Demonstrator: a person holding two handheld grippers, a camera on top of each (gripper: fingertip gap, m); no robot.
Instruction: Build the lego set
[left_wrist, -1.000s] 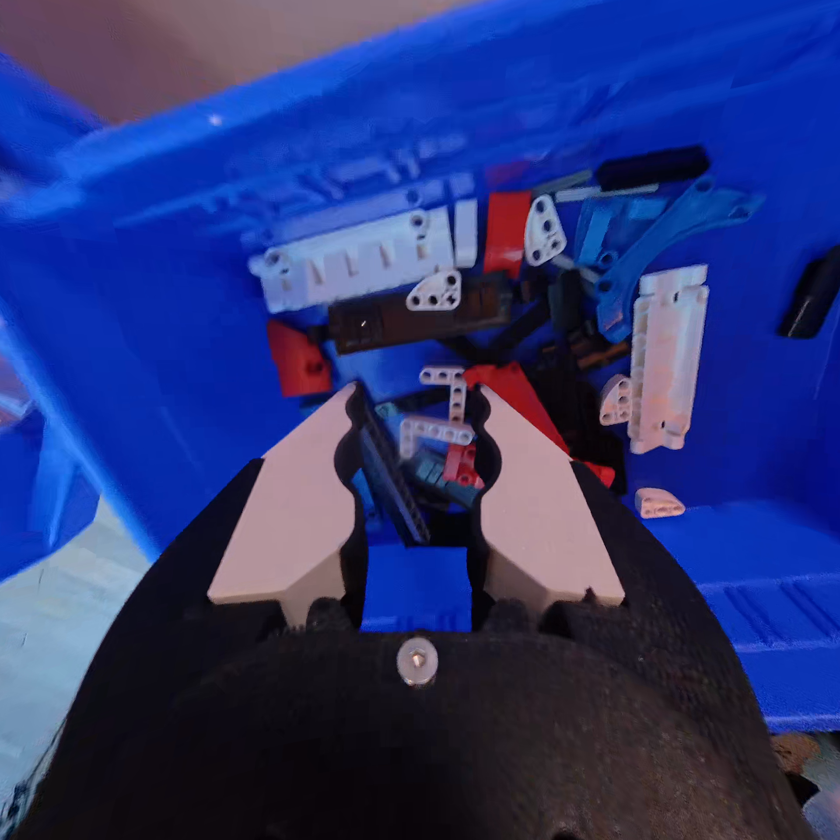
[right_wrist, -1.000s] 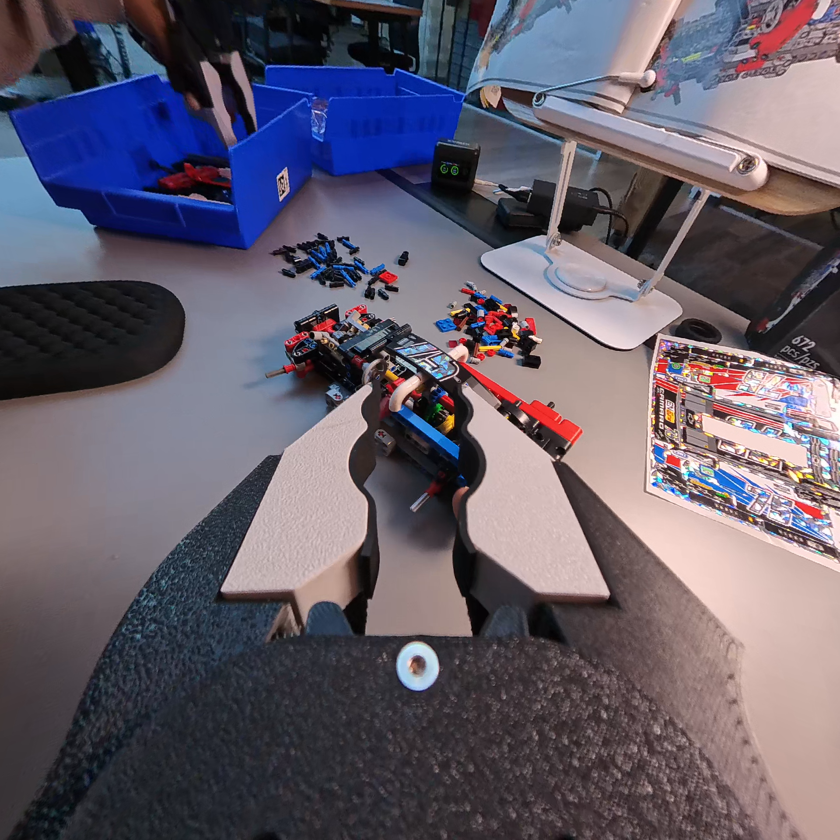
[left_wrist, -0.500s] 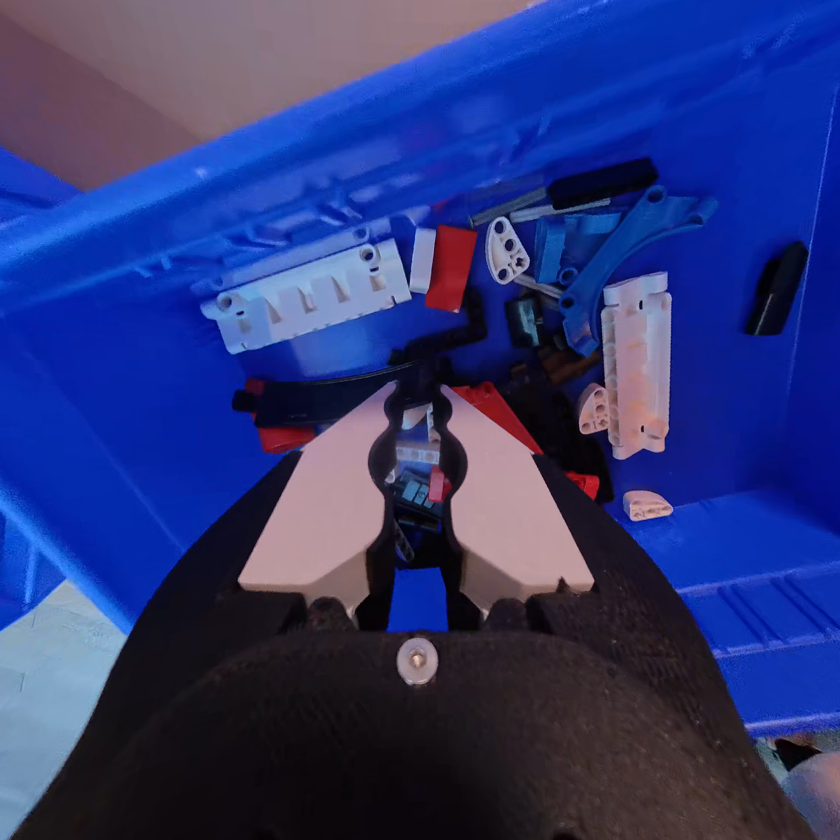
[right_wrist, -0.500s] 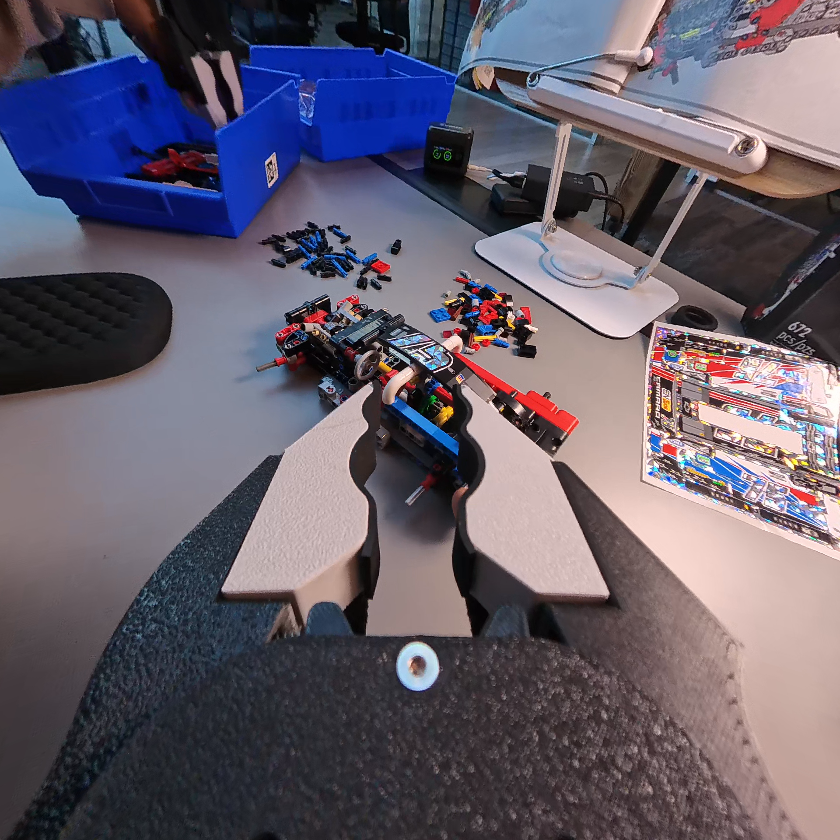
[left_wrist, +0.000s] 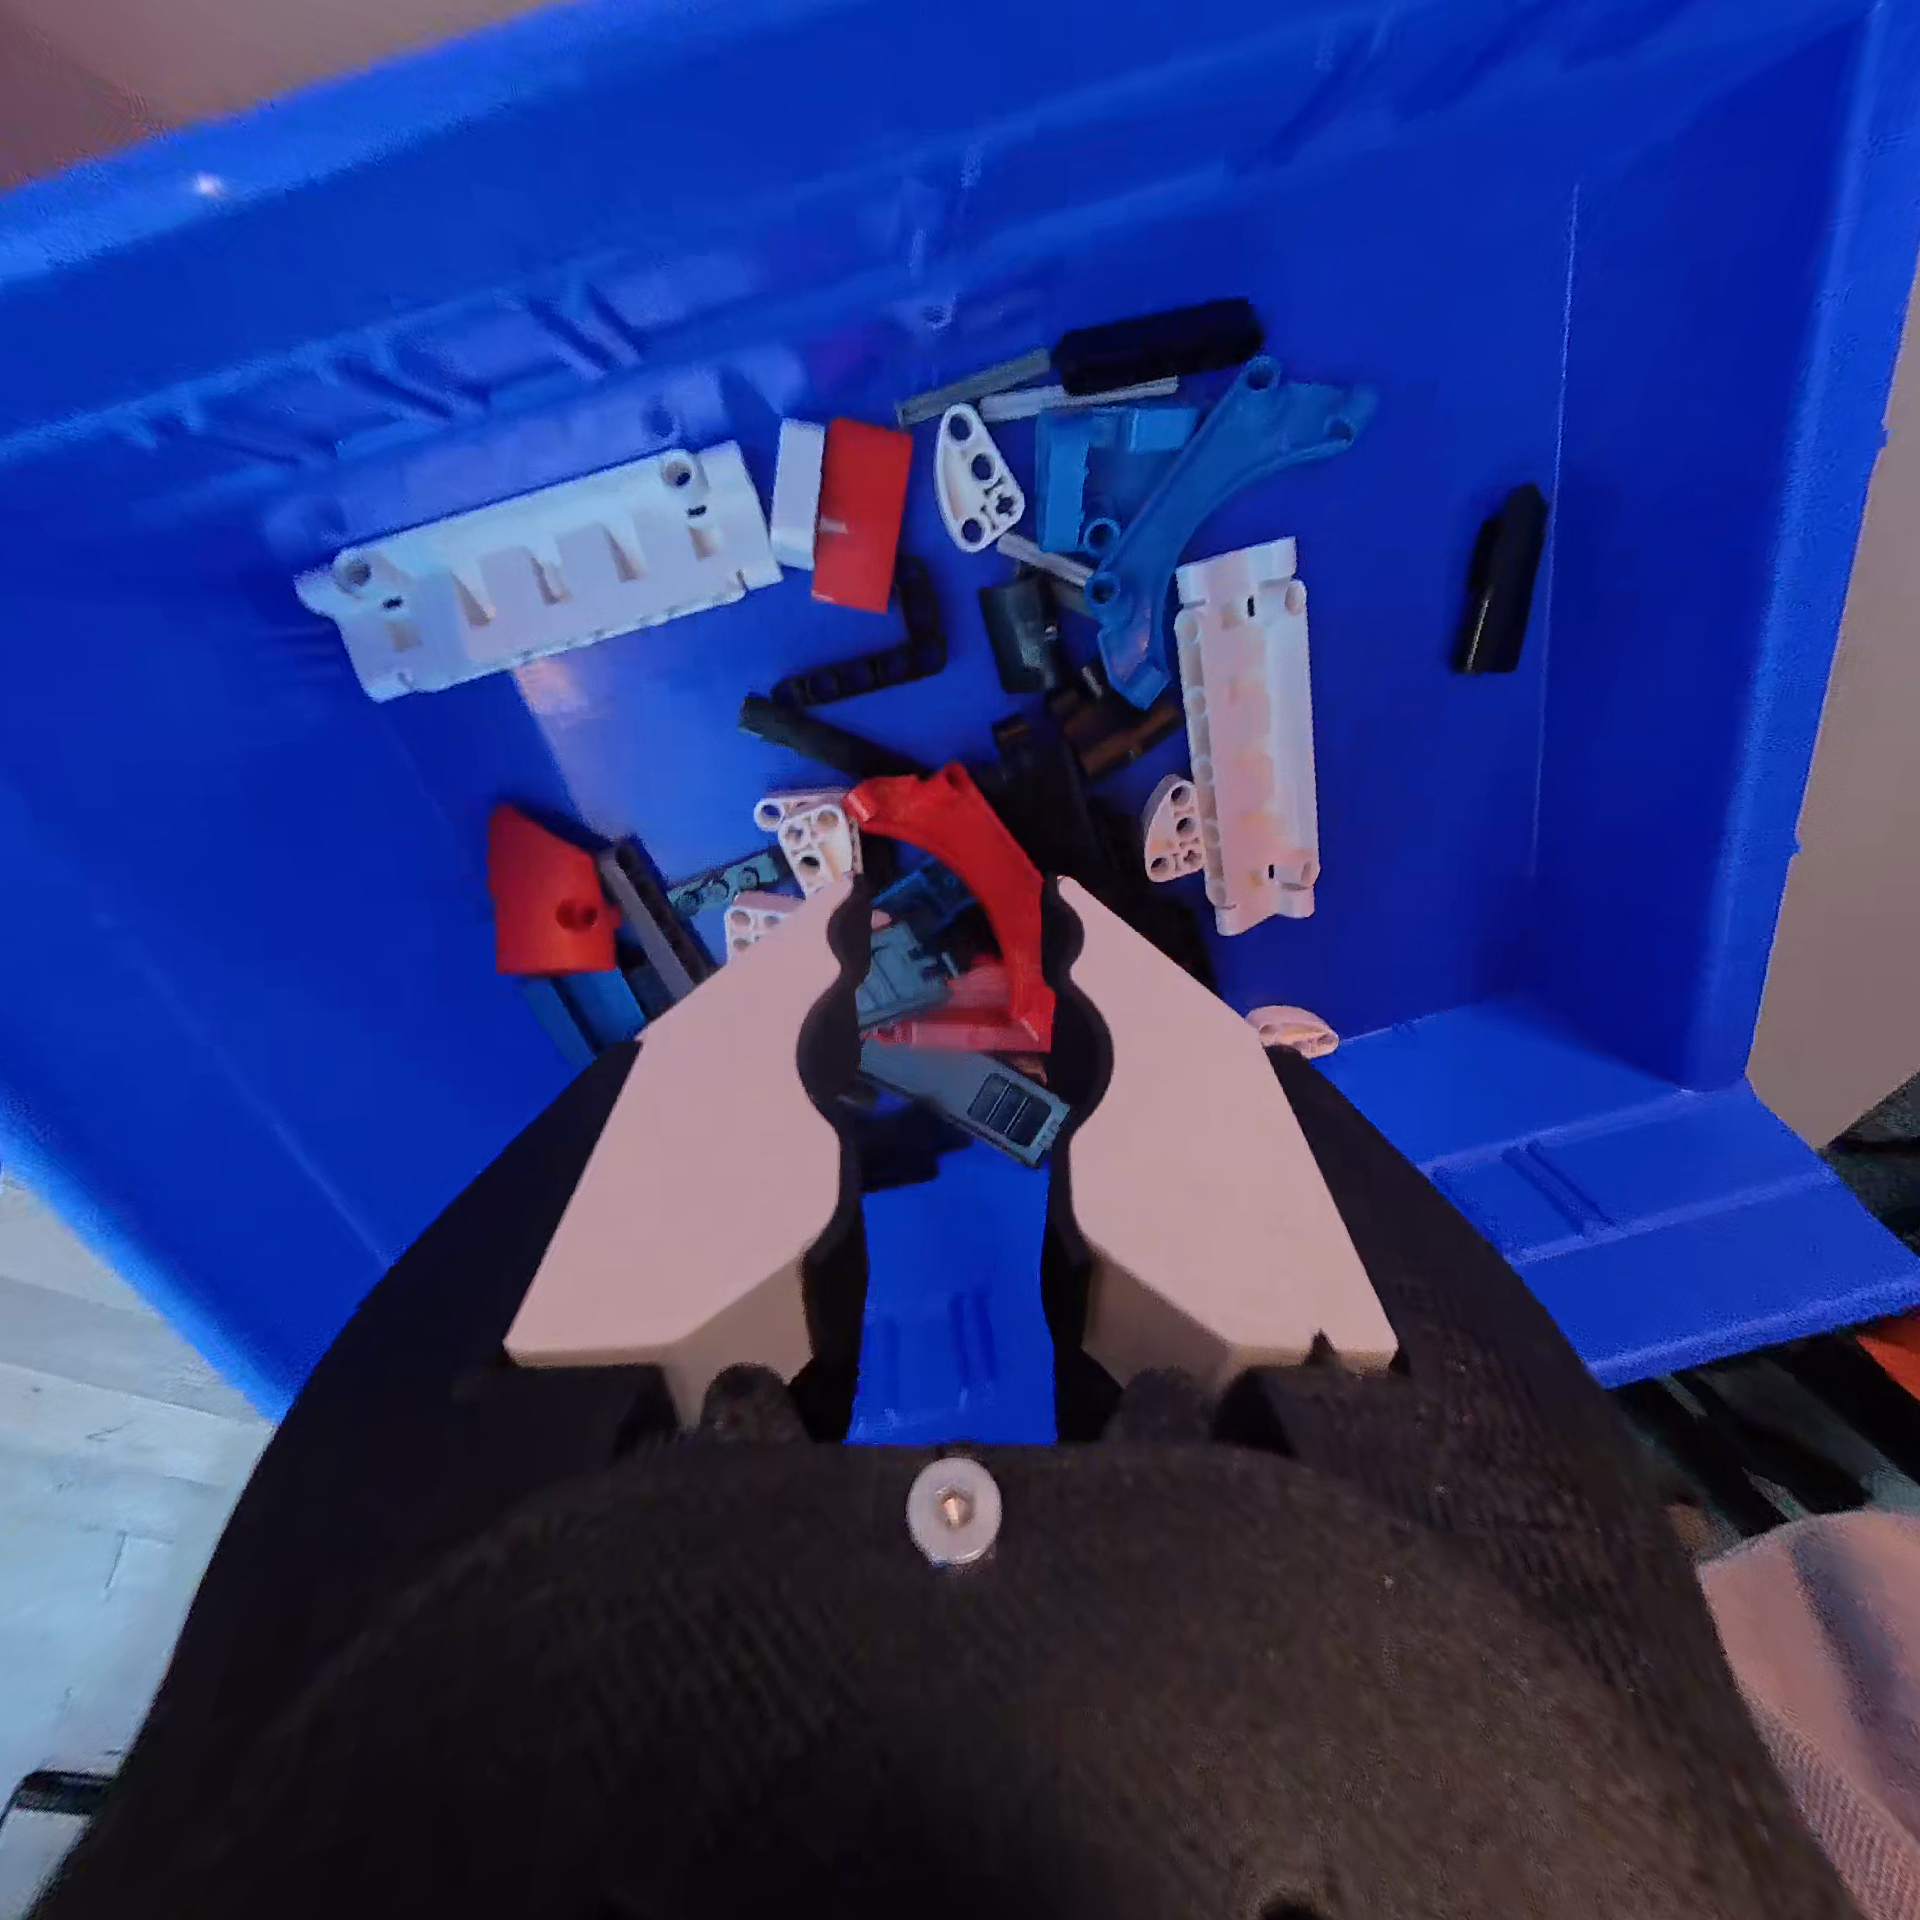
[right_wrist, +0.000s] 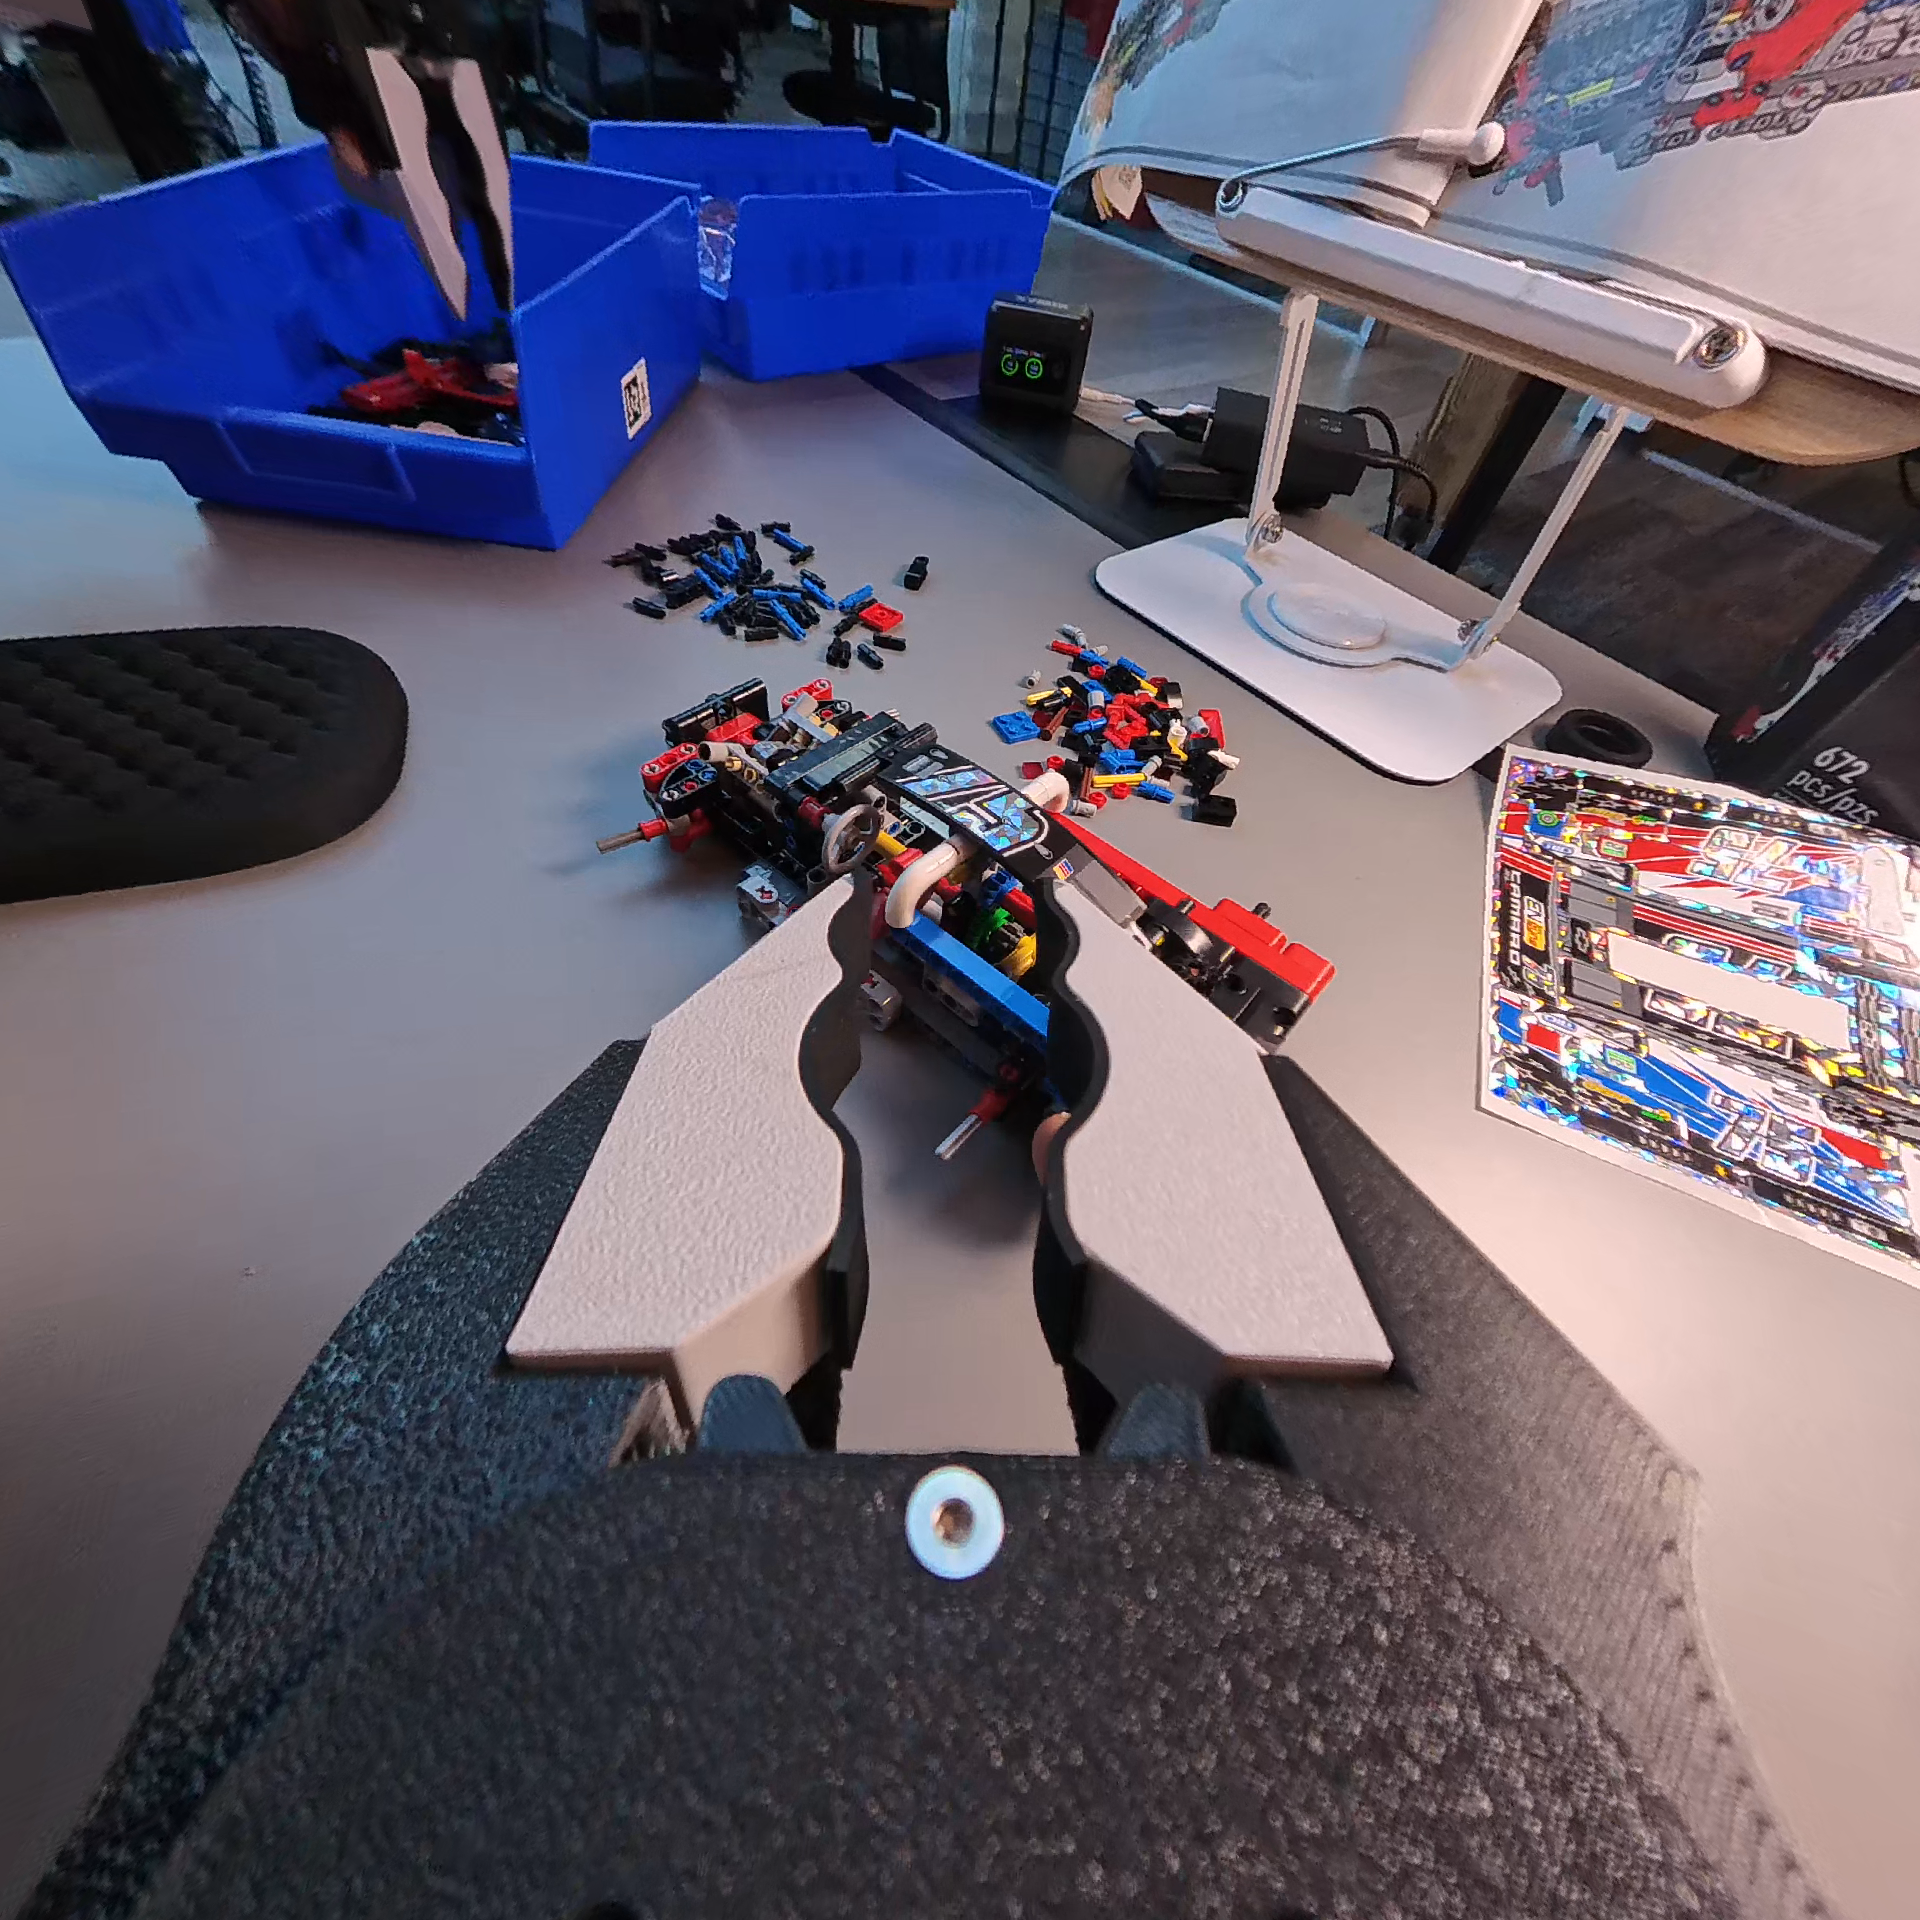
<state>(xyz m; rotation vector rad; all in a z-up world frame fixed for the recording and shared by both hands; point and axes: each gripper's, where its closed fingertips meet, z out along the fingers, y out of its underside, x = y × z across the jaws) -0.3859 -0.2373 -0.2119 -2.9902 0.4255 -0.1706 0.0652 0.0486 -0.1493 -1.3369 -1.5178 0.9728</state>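
My left gripper is open inside a blue bin of loose lego parts. A red curved piece lies between its fingertips, against the right finger. Around it are a long white panel, a second white panel and a blue arch. In the right wrist view the left gripper hangs over the same bin. My right gripper is open, its fingers straddling the near end of the partly built lego car on the grey table.
Two piles of small pins lie beyond the car. A sticker sheet lies right, a white book stand with instructions behind it. A black foam pad lies left. A second blue bin stands at the back.
My left gripper narrowed over the parts, then widened again; parts in the bin shifted and the red curved piece now shows between the fingers. My right gripper stayed open over the car.
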